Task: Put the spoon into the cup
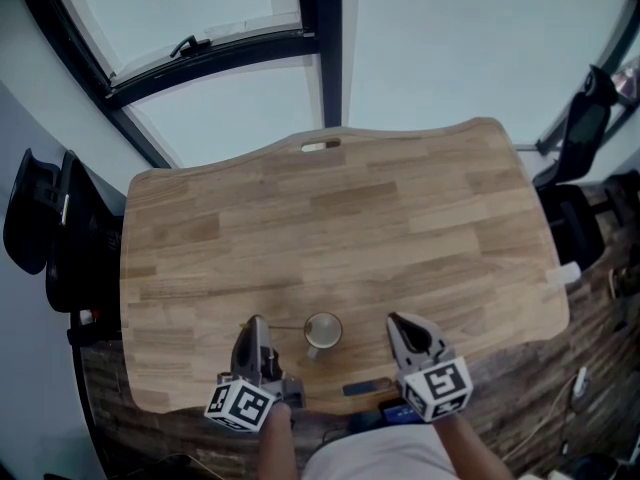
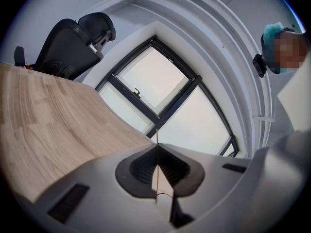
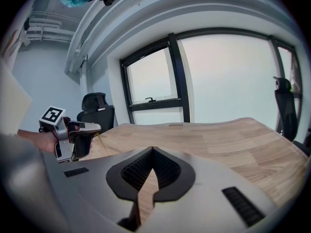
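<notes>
A small pale cup (image 1: 322,331) stands upright near the front edge of the wooden table (image 1: 340,228). My left gripper (image 1: 257,321) is just left of it, shut on a thin gold spoon (image 1: 280,326) that lies level and reaches toward the cup's rim. In the left gripper view the spoon's handle (image 2: 157,154) shows as a fine line pinched between the jaws. My right gripper (image 1: 393,318) hovers right of the cup, shut with nothing in it. The right gripper view shows the left gripper (image 3: 92,130) with the spoon (image 3: 100,141); the cup is hidden there.
Black office chairs stand off the table's left side (image 1: 45,228) and right side (image 1: 585,128). Large windows (image 1: 230,28) lie beyond the far edge. A dark flat object (image 1: 365,387) lies at the front edge, and a cable slot (image 1: 319,146) marks the far edge.
</notes>
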A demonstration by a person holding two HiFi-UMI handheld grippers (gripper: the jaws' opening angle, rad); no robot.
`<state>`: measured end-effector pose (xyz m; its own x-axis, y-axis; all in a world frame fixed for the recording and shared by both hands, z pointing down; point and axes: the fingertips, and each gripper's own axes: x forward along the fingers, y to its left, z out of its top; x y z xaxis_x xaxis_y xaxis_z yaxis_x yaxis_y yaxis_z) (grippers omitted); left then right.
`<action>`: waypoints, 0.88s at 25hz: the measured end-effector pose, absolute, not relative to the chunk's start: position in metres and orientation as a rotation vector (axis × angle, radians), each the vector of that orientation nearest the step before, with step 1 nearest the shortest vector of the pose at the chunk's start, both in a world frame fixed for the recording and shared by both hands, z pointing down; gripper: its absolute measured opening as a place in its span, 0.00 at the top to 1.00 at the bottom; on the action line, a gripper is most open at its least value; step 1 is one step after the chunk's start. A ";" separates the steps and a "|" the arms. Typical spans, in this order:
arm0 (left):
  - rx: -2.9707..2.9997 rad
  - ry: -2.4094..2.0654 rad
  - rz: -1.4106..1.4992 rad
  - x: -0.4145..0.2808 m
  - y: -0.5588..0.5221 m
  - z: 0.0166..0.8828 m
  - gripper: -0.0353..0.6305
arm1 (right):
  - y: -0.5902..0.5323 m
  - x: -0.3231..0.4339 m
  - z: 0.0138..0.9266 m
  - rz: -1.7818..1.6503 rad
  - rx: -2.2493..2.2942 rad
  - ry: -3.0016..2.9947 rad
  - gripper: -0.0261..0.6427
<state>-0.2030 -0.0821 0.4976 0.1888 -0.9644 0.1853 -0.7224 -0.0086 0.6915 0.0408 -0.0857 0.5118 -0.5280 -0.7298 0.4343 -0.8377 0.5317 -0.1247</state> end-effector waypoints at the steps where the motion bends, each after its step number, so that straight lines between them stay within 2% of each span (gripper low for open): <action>1: 1.785 -1.588 -0.453 -0.203 -0.082 0.498 0.94 | -0.086 0.040 0.511 0.464 1.297 -2.444 0.97; 22: 1.783 -1.585 -0.421 -0.196 -0.084 0.509 0.94 | -0.088 0.046 0.516 0.479 1.289 -2.437 0.97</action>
